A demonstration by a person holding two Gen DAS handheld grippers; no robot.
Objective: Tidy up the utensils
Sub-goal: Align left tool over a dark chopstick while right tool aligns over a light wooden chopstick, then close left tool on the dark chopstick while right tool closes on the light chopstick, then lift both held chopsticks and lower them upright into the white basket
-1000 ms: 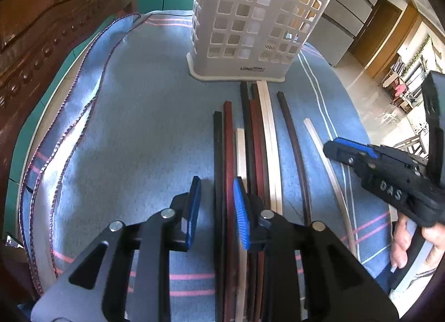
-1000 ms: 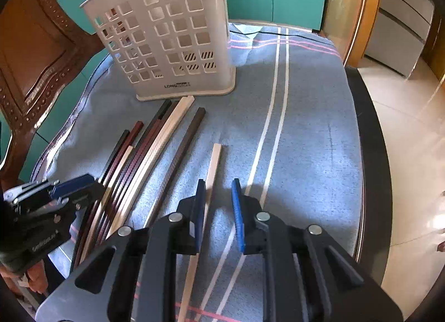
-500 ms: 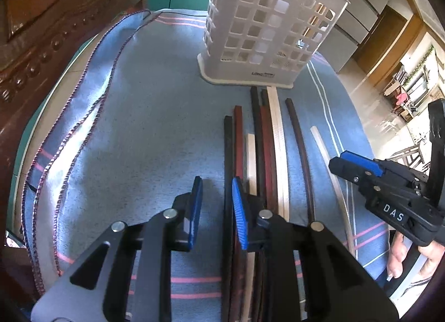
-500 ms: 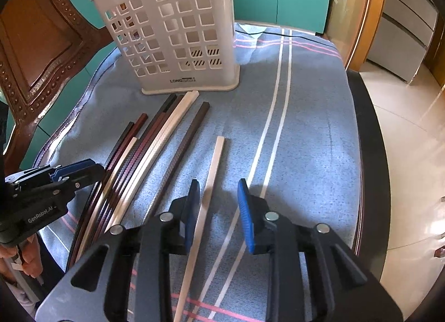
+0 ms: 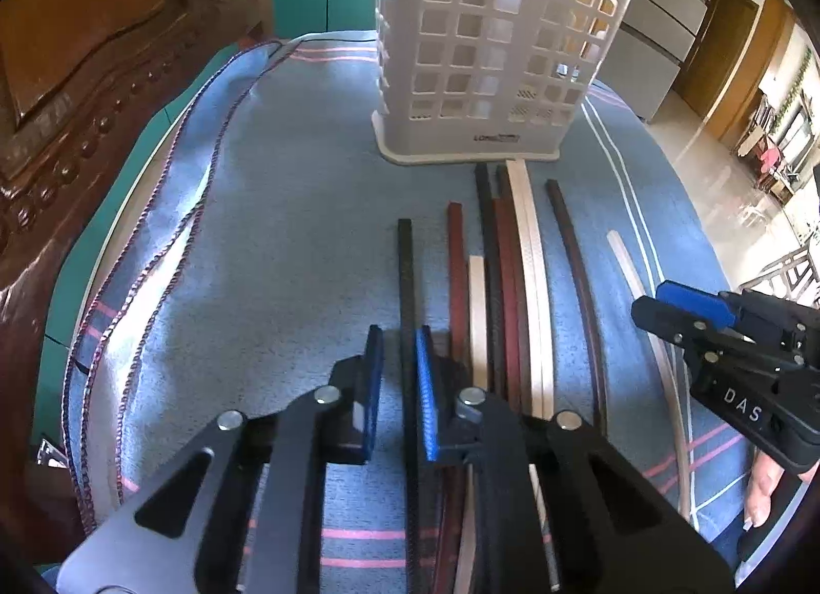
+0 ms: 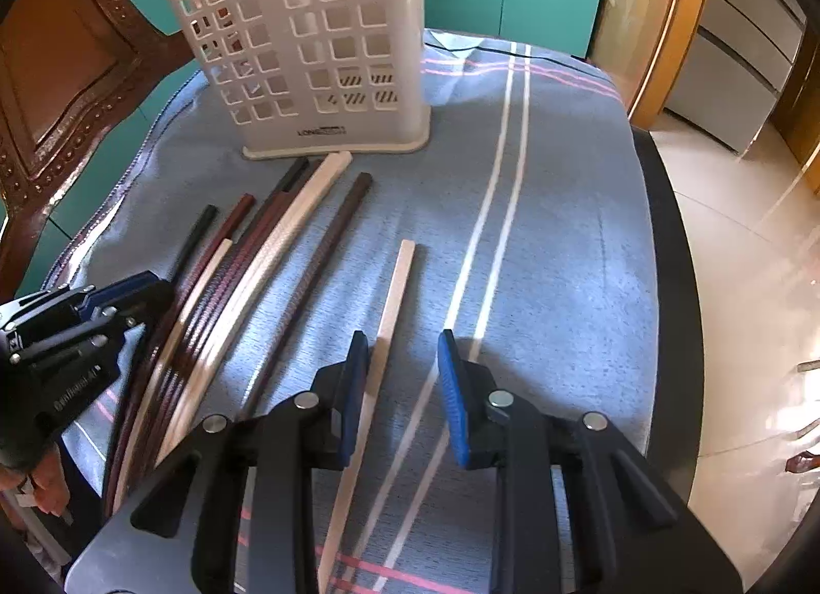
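Note:
Several chopsticks lie side by side on a blue cloth, pointing at a white perforated basket (image 5: 492, 50) that also shows in the right wrist view (image 6: 318, 40). My left gripper (image 5: 397, 363) is open, its pads on either side of the leftmost black chopstick (image 5: 405, 286), not closed on it. My right gripper (image 6: 402, 379) is open wide over a lone pale chopstick (image 6: 392, 307), which runs close to its left pad. Dark red, black and pale sticks (image 6: 246, 286) lie bunched between the grippers. Each gripper shows in the other's view: the right (image 5: 681, 317), the left (image 6: 118, 297).
A carved wooden chair (image 5: 77, 97) stands at the table's left. The blue cloth (image 6: 564, 235) with white and pink stripes covers the table; its dark right edge (image 6: 676, 317) drops to a tiled floor. Teal cabinets stand behind.
My left gripper has shifted right so the black chopstick now lies between its pads. My right gripper has opened wider and moved forward over the pale chopstick.

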